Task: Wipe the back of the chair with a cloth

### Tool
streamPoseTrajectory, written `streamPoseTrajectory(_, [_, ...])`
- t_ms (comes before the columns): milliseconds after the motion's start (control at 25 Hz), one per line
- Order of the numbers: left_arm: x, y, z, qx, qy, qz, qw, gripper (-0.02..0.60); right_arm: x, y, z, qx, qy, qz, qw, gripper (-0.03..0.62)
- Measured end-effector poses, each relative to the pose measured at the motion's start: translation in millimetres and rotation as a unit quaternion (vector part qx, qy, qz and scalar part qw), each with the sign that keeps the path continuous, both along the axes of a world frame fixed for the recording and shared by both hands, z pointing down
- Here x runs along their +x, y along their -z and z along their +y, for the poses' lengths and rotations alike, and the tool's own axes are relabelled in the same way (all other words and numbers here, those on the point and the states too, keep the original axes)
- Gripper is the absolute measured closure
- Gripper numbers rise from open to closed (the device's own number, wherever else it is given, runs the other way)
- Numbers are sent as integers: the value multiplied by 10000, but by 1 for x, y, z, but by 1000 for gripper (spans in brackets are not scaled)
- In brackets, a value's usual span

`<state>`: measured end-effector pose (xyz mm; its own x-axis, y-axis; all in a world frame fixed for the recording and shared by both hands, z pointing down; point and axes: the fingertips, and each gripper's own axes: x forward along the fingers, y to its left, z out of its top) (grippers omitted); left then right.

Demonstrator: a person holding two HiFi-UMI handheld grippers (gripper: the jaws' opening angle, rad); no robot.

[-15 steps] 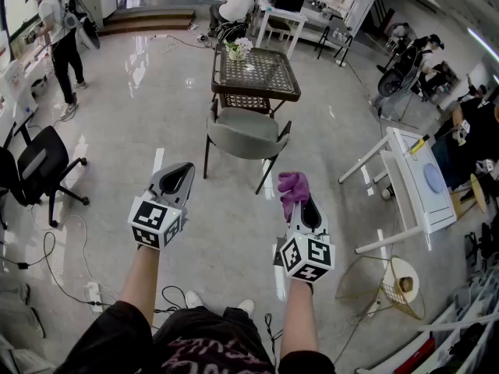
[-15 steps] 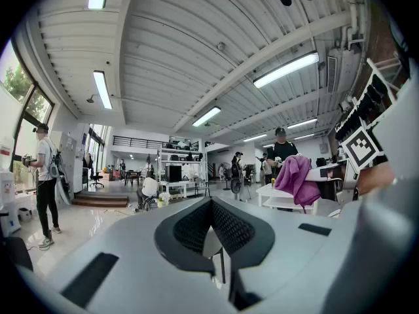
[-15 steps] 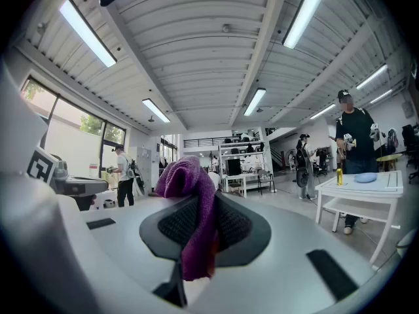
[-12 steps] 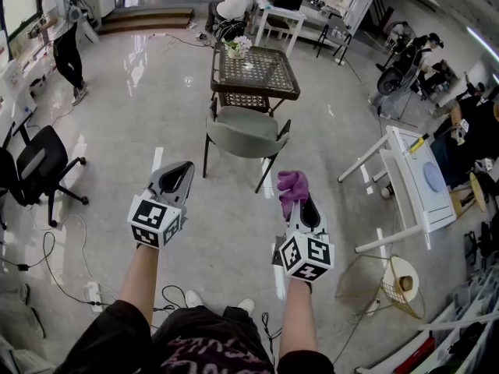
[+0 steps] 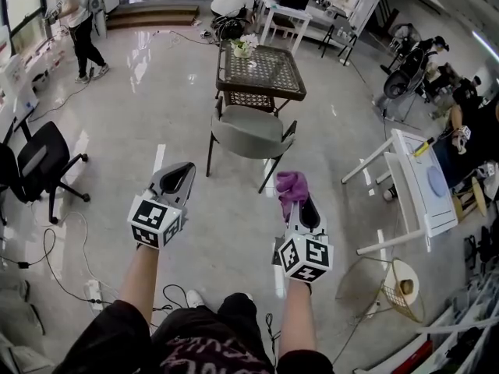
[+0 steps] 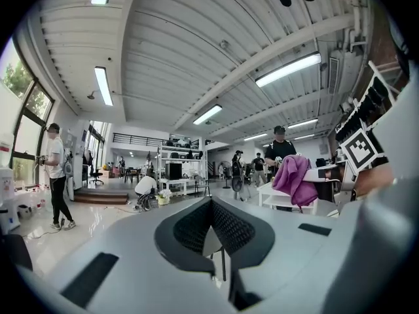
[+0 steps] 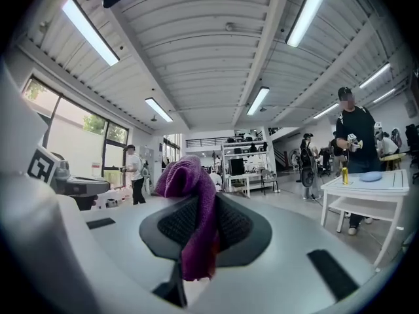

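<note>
My right claw point(image 5: 299, 202) pinches a bunched, fuzzy purple cloth point(image 5: 291, 184); my left claw point(image 5: 182, 171) is closed, empty. Both point forward.

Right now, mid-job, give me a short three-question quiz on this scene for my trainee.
1. Multiple choice: what does the right gripper hold? A) a sponge B) a purple cloth C) nothing
2. True or false: the purple cloth is touching the grey chair.
3. Short answer: which gripper has nothing between its jaws?

Key: 1 B. 2 false: the chair stands apart, ahead of both grippers. 3 the left gripper.
</note>
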<state>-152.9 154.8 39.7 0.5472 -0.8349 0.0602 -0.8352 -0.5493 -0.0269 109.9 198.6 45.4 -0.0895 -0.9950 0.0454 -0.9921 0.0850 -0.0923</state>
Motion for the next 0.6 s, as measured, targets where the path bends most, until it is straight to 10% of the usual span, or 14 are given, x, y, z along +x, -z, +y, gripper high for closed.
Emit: streamPoseTrajectory(600, [30,-40,-108,-247,194,-309,9990,572,1,-56,-137,-297,537,-149,9980,517])
